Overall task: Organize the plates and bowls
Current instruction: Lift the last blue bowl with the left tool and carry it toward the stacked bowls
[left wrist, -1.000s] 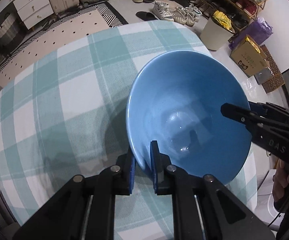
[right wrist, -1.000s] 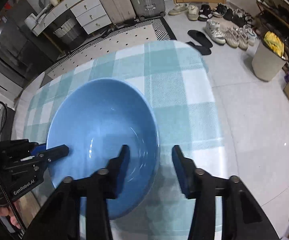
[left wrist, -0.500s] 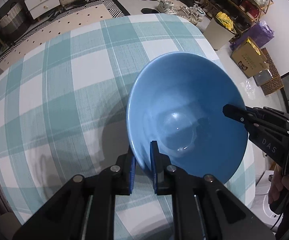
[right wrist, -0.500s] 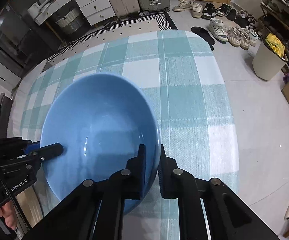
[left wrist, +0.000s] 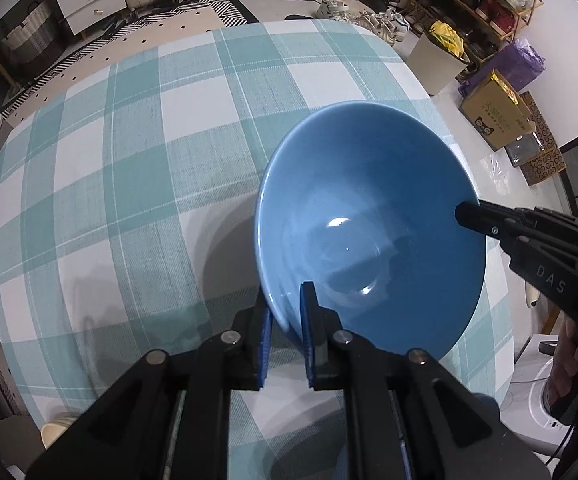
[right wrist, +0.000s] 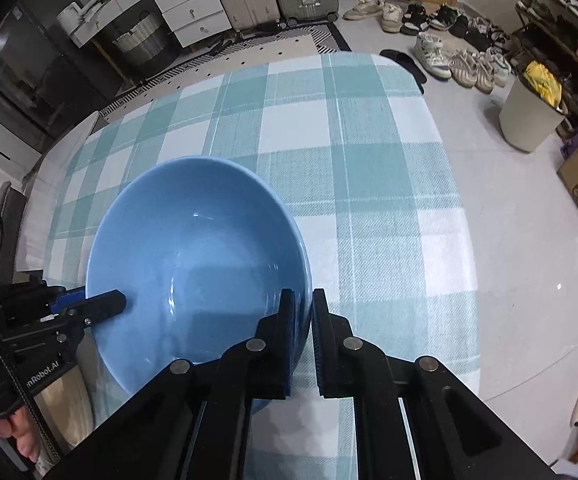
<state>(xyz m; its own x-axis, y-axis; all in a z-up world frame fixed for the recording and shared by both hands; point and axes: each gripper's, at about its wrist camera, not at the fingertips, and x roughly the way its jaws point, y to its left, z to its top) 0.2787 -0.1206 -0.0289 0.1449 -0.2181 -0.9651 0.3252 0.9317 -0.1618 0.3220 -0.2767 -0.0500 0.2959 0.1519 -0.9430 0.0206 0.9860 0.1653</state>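
Left gripper [left wrist: 285, 312]: jaws clamped on the near rim of the blue bowl [left wrist: 369, 232], one finger inside, one outside. Right gripper [right wrist: 300, 312]: jaws closed on the opposite rim, same pinch. Bowl is empty, held between both grippers over the right part of the tabletop [left wrist: 129, 168], which has a teal-and-white check cloth. Beyond the tabletop edge: white bin [right wrist: 529, 120], cardboard box [left wrist: 497, 116], shoes [right wrist: 449, 60] on the floor.

Plain blue bowl [left wrist: 369, 232]; teal-and-white checked tablecloth [left wrist: 129, 184]; seemingly black claws.
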